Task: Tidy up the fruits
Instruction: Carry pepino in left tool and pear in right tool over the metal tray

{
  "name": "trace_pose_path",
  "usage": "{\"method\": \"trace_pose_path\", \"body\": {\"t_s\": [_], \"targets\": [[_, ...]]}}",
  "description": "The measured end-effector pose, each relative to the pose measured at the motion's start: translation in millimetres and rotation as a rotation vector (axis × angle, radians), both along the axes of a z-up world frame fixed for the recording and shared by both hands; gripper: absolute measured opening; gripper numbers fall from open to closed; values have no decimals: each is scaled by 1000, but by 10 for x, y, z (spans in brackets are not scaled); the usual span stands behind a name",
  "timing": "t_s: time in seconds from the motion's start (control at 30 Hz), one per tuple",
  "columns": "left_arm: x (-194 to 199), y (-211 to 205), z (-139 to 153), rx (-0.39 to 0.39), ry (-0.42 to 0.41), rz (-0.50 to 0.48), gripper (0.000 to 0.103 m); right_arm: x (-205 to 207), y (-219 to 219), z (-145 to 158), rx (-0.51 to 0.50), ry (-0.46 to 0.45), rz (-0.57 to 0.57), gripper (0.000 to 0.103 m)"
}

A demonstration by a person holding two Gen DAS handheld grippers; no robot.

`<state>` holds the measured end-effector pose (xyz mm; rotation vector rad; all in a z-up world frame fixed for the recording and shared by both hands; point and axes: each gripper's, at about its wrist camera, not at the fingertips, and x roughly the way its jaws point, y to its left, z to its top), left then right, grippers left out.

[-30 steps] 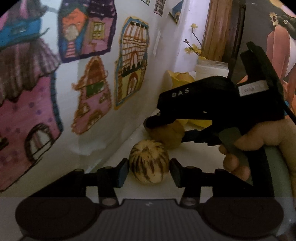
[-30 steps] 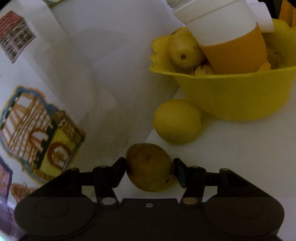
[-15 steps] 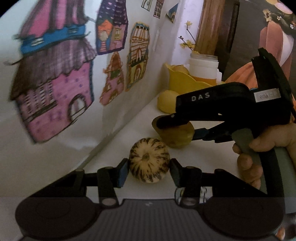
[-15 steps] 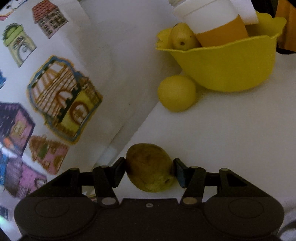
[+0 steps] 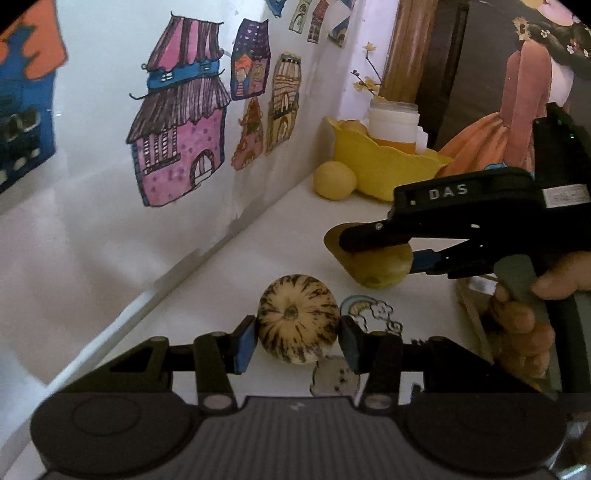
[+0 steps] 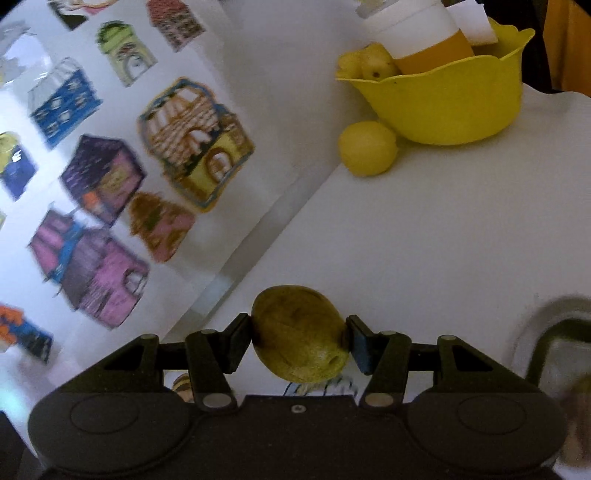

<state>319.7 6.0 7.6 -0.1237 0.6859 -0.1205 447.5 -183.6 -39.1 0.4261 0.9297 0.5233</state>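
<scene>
Left gripper [image 5: 298,328]: pads clamped on a striped round fruit [image 5: 297,318], cream with dark streaks, stem end facing the camera, held above the white table [image 5: 280,236].

Right gripper [image 6: 300,338]: pads clamped on a brownish-green fruit [image 6: 300,334], held off the table. From the left wrist view the same gripper [image 5: 373,240] sits to the right, a hand [image 5: 532,314] around its handle.

Yellow bowl [image 6: 443,107]: far end of the table, near the wall; holds small yellow fruits [image 6: 369,62] and a white-lidded jar [image 6: 424,33] with an orange body.

Round yellow fruit [image 6: 367,147]: on the table, just beside the bowl's near left side.

Wall [image 5: 92,221]: left, white, covered with coloured house drawings [image 5: 181,129].

Stickers [image 5: 369,308]: on the table surface beneath the left gripper.
</scene>
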Motion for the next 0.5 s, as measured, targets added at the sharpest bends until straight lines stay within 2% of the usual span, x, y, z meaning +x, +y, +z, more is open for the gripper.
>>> {"method": "trace_pose_path", "body": {"t_s": [0.4, 0.5], "targets": [[-258, -255, 153, -8, -8, -38, 52, -660, -374, 269, 18, -17, 3, 58], [-303, -353, 199, -8, -17, -53, 52, -747, -506, 431, 15, -32, -13, 58]]}}
